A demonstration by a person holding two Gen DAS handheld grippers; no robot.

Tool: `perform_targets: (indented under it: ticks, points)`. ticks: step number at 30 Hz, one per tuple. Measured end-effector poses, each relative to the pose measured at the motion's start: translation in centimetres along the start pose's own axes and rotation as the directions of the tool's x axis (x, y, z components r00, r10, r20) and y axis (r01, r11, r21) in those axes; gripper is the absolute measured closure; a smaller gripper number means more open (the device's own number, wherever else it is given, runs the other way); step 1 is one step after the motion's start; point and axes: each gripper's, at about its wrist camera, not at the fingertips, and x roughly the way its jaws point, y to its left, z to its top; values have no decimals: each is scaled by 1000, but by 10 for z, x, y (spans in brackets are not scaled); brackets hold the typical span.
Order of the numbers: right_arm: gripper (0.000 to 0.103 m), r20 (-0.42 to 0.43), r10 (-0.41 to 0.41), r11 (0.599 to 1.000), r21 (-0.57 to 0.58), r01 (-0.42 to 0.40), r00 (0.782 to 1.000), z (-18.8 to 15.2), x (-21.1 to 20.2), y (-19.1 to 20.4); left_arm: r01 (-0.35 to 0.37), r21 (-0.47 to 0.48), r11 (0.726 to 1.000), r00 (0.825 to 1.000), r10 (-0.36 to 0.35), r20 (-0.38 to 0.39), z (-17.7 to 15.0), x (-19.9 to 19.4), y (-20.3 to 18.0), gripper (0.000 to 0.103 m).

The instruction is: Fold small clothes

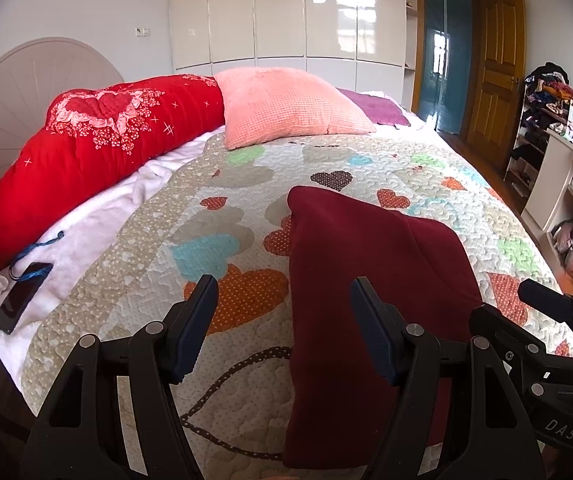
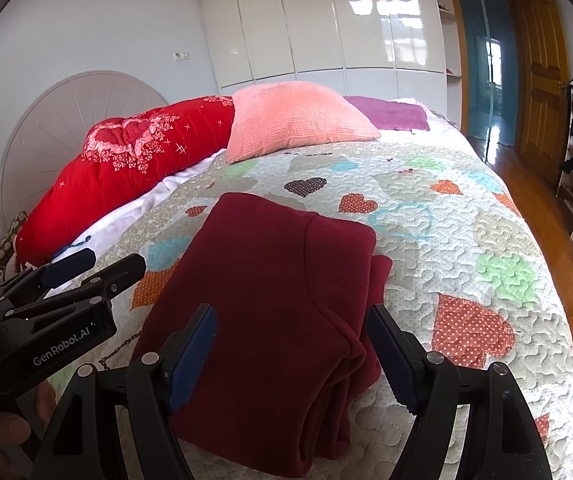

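maroon garment (image 2: 270,280) folded on quilt (image 2: 466,216) | left gripper (image 1: 284,320) open | right gripper (image 2: 292,344) open

Both wrist views set low and close above the bed (image 1: 246,208), facing the headboard (image 1: 26,80) and wardrobe (image 2: 326,20). Left view offset left of the folded maroon garment (image 1: 366,280), right view centred on it. Shared: garment, pillows, doorway.

White lettering "GenRobot.AI" stands on the black body of the left gripper (image 2: 98,266) in the right wrist view. "DAS" reads on the right gripper (image 1: 542,304), lower right corner.
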Motion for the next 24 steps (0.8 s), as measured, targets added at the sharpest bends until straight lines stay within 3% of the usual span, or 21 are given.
perform_targets:
  ticks: [24]
  points:
    - [28,-19,5,1000,5,-5,1000,-1,5,0,23,-8,1000,1000,-23,-2,-3,8,2,34]
